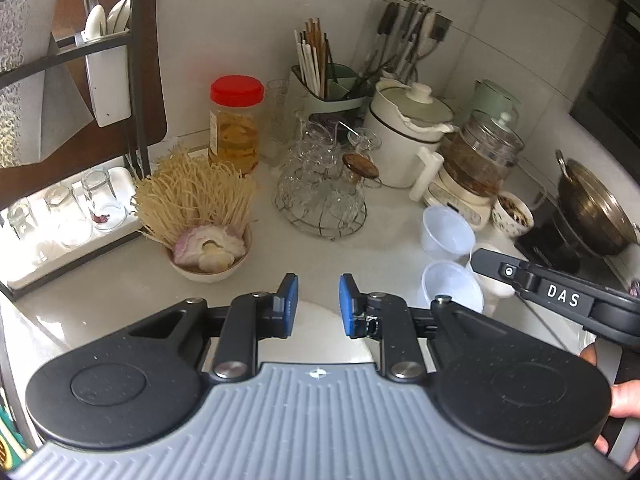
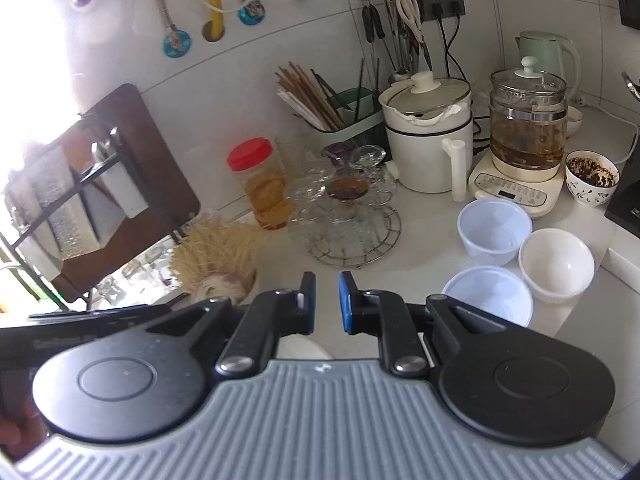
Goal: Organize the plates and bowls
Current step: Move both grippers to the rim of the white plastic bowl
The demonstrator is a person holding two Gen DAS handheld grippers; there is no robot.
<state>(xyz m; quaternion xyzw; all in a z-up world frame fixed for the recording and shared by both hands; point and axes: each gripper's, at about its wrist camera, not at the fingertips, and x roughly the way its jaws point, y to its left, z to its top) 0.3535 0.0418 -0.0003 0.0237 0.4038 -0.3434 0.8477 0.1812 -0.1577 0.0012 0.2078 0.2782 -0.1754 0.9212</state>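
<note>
Two translucent plastic bowls (image 2: 494, 232) (image 2: 492, 300) and a white bowl (image 2: 556, 264) stand together on the white counter, right of my right gripper (image 2: 326, 300). Its jaws stand close together with nothing between them. In the left wrist view the same plastic bowls (image 1: 448, 232) (image 1: 452, 288) lie to the right. My left gripper (image 1: 318, 300) hovers over the counter, its jaws a little apart and empty. A white rounded rim (image 2: 304, 348), perhaps a plate, shows just under the right gripper. White plates (image 1: 108, 20) stand in the black dish rack at upper left.
A bowl of dried noodles and onion (image 1: 208, 256) sits front left. Behind it are a red-lidded jar (image 1: 236, 124), a wire stand of glasses (image 1: 320, 196), a white pot (image 1: 408, 136), a glass kettle (image 2: 528, 128), a patterned bowl with dark residue (image 2: 592, 180) and a wok (image 1: 596, 208).
</note>
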